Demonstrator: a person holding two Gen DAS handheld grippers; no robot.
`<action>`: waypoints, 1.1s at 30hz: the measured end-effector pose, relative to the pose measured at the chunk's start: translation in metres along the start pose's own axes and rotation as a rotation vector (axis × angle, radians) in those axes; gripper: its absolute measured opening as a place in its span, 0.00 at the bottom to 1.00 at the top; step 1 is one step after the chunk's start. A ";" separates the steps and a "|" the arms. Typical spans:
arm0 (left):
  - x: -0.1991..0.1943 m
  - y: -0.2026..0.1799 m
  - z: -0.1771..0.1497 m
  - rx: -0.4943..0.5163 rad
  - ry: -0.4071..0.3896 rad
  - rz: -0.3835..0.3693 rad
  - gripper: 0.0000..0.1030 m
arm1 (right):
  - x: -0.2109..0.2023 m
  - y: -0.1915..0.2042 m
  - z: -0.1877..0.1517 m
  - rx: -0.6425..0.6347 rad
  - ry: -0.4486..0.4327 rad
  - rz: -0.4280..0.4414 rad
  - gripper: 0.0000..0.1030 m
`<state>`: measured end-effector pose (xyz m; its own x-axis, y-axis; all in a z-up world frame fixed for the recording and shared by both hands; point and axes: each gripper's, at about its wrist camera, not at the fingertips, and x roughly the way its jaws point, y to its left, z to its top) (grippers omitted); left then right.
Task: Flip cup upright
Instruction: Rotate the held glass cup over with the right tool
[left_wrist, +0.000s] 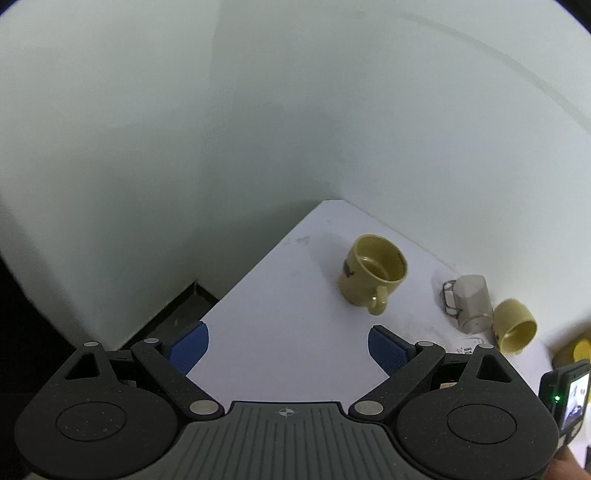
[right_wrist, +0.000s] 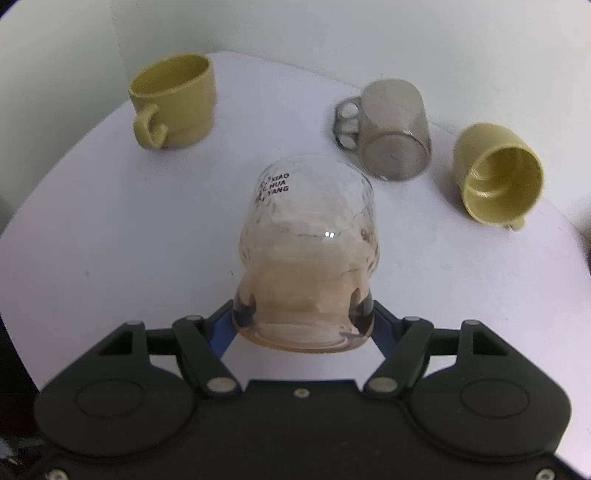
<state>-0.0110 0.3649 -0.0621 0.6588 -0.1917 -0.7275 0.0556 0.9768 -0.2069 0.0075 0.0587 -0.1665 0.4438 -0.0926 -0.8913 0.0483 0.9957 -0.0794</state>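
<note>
Four drinking vessels are laid out on a white, smooth tabletop (right_wrist: 110, 258) set against pale walls.

1. Clear dimpled glass tumbler (right_wrist: 308, 251), amber-tinted, printed "XIAO HUA YANG" in black. It is pinched at its thick base between the blue ribbed pads (right_wrist: 221, 328) of the right gripper (right_wrist: 303, 321), its mouth pointing away from the camera toward the table centre. No contents are seen.

2. Yellow-olive matte mug with loop handle (right_wrist: 173, 101), squat and cylindrical. It is stood upright at the far left; seen in the left wrist view (left_wrist: 373, 275) as empty, with a dark mark on its side.

3. Smoky grey translucent plastic cup with two-hole handle (right_wrist: 393, 129). It is lain on its side, base toward the right camera, beside item 4.

4. Second yellow-olive mug (right_wrist: 498, 173), lain on its side, mouth facing the right camera, empty.

Left gripper (left_wrist: 288, 347): blue pads are spread wide apart over the near table edge, nothing held between them.
</note>
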 end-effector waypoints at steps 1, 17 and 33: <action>0.003 -0.004 0.000 0.006 0.009 -0.004 0.91 | 0.002 -0.002 -0.003 0.008 0.011 -0.007 0.69; 0.007 -0.041 0.008 0.030 0.032 -0.052 0.96 | 0.004 -0.019 -0.021 0.063 0.017 -0.076 0.78; -0.005 -0.046 0.017 0.053 0.009 0.014 0.97 | -0.035 -0.038 0.016 0.083 -0.047 -0.022 0.69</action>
<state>-0.0040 0.3223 -0.0381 0.6528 -0.1785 -0.7362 0.0865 0.9830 -0.1617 0.0041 0.0241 -0.1249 0.4835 -0.1171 -0.8675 0.1322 0.9894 -0.0598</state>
